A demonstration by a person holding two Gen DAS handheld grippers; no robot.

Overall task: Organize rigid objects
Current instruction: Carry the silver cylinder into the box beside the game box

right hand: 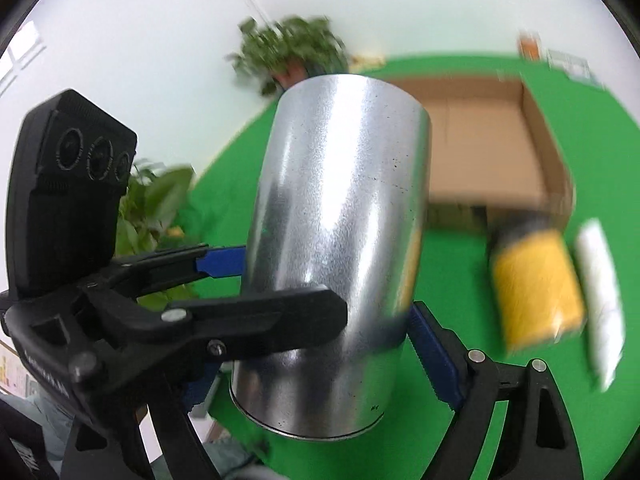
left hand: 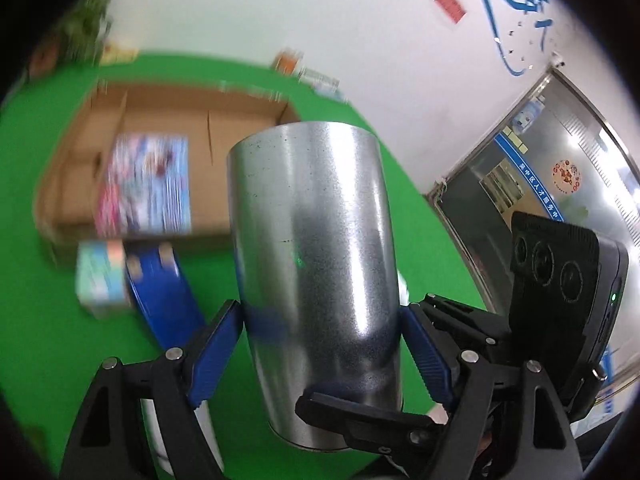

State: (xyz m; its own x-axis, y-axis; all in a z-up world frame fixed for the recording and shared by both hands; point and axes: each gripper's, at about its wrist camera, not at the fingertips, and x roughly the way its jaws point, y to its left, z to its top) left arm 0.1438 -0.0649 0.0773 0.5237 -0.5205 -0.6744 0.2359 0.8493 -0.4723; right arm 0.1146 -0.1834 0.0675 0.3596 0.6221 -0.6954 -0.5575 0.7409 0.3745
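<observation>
Both grippers clamp one big shiny metal can (left hand: 316,264) between them, held up above the green table (left hand: 36,312). Blue pads of the left gripper (left hand: 320,340) press its lower sides, and the right gripper (right hand: 312,312) squeezes the same can (right hand: 336,240) from the other side. Beyond the can lies an open cardboard box (left hand: 168,120) with a colourful booklet (left hand: 148,184) inside. Just this side of the box sit a blue tin (left hand: 164,292), a small pastel carton (left hand: 102,276), a yellow jar (right hand: 536,284) and a white roll (right hand: 600,300).
</observation>
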